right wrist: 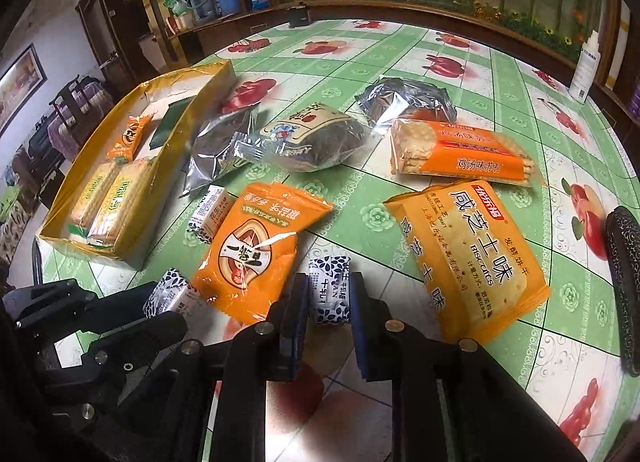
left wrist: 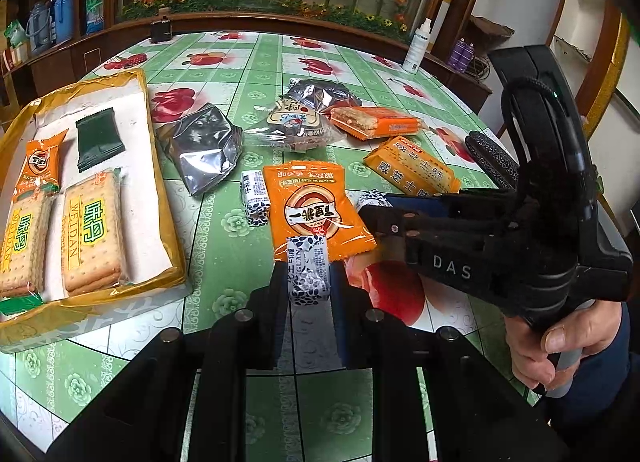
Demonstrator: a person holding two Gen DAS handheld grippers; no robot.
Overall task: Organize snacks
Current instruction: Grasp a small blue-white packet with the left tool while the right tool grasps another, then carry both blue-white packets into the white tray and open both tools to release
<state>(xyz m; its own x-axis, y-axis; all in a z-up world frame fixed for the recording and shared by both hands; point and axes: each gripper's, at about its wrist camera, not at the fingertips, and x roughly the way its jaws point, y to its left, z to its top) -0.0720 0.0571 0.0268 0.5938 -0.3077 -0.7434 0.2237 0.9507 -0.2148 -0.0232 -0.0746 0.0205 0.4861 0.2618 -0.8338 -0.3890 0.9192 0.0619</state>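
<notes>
My left gripper (left wrist: 308, 282) is shut on a small white-and-blue wrapped candy (left wrist: 309, 268), held just above the table in front of an orange snack packet (left wrist: 318, 208). My right gripper (right wrist: 330, 298) is shut on a second white-and-blue candy (right wrist: 329, 289) that rests on the table; it also shows in the left wrist view (left wrist: 374, 198). The left gripper and its candy (right wrist: 170, 294) show at the lower left of the right wrist view. A third such candy (left wrist: 255, 196) lies left of the orange packet. A yellow tray (left wrist: 160, 182) on the left holds two cracker packs, an orange packet and a dark green packet.
Loose on the green fruit-print tablecloth (left wrist: 224, 242) lie two silver foil packs (left wrist: 202, 148), a clear-wrapped dark cake (right wrist: 316, 138), an orange cracker pack (right wrist: 460, 154) and an orange biscuit bag (right wrist: 468, 258). A black patterned case (right wrist: 626, 290) lies at right. A white spray bottle (left wrist: 416, 48) stands at the far edge.
</notes>
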